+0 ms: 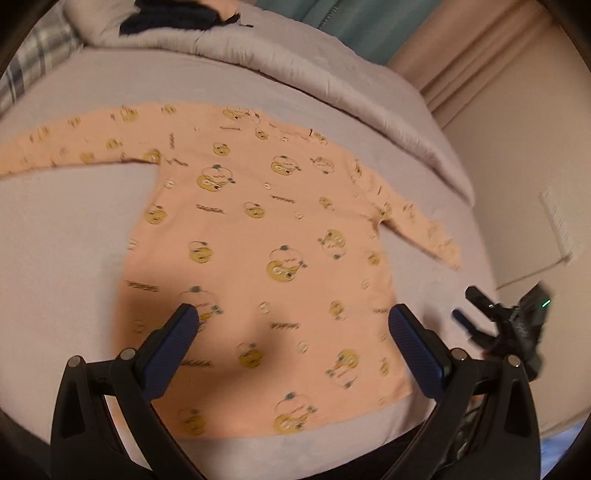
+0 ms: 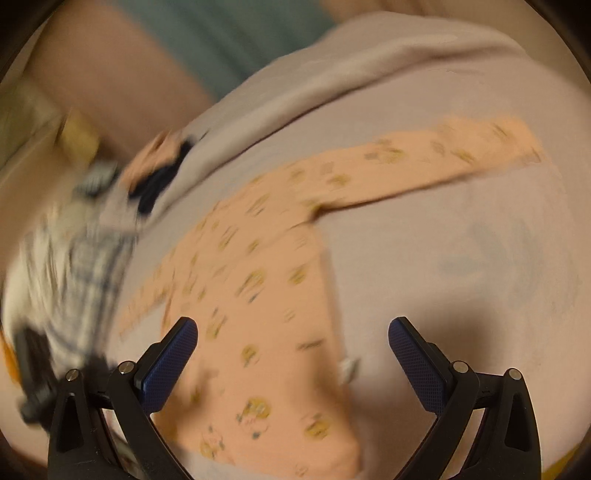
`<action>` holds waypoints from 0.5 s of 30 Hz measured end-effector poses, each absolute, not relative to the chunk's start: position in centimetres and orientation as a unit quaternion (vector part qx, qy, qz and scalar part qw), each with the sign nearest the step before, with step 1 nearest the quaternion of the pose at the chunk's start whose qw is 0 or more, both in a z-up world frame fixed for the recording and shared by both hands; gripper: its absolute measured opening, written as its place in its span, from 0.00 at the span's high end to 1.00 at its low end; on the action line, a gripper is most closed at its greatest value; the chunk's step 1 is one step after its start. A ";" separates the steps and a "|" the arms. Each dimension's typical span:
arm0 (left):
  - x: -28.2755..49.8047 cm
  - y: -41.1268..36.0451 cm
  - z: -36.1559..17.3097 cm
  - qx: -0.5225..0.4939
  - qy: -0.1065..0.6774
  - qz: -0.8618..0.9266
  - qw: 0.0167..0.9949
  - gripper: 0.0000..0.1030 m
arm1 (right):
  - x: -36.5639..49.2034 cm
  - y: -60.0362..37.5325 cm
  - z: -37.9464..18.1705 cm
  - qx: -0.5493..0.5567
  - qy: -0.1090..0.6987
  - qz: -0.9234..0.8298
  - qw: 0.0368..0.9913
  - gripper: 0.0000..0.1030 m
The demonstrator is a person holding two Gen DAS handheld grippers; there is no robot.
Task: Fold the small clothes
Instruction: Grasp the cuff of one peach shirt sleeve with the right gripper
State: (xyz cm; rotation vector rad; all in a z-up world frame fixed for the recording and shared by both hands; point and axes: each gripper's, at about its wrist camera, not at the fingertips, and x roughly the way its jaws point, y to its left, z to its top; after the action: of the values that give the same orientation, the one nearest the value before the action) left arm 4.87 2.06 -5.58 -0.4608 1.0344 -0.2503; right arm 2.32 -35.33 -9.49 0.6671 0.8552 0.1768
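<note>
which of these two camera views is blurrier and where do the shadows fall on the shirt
Right wrist view: heavy motion blur, worst on the plaid fabric; the shirt print is smeared. Left wrist view: sharper, only mild blur; the left claw throws dark shadows across the shirt's lower part. Both bend straight edges, fisheye.

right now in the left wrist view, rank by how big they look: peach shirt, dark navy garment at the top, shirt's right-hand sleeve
1. peach shirt, the largest by far
2. right-hand sleeve
3. dark navy garment, smallest, though it is partly cut off and farther away, so unsure against the sleeve
</note>
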 end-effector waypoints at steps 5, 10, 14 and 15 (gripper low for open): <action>7.1 0.5 -6.3 -0.191 0.487 -0.138 0.841 0.00 | 2.5 -44.8 -12.6 0.435 0.362 -0.007 0.825 0.01; 9.0 -1.1 -8.0 -0.182 0.500 -0.160 0.832 0.00 | 2.9 -50.0 -14.0 0.485 0.330 -0.055 0.808 0.01; 10.6 -1.7 -9.4 -0.195 0.514 -0.169 0.818 0.00 | 4.4 -51.4 -14.5 0.487 0.325 -0.067 0.808 0.15; 10.9 -1.9 -9.6 -0.201 0.518 -0.171 0.814 0.00 | 5.1 -51.7 -14.7 0.489 0.327 -0.071 0.806 0.19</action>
State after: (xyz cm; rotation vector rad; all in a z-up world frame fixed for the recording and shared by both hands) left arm 10.89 -1.88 -9.59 -0.4300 1.1050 -0.3660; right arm 5.08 -51.74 -14.71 1.0466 0.6996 -0.1516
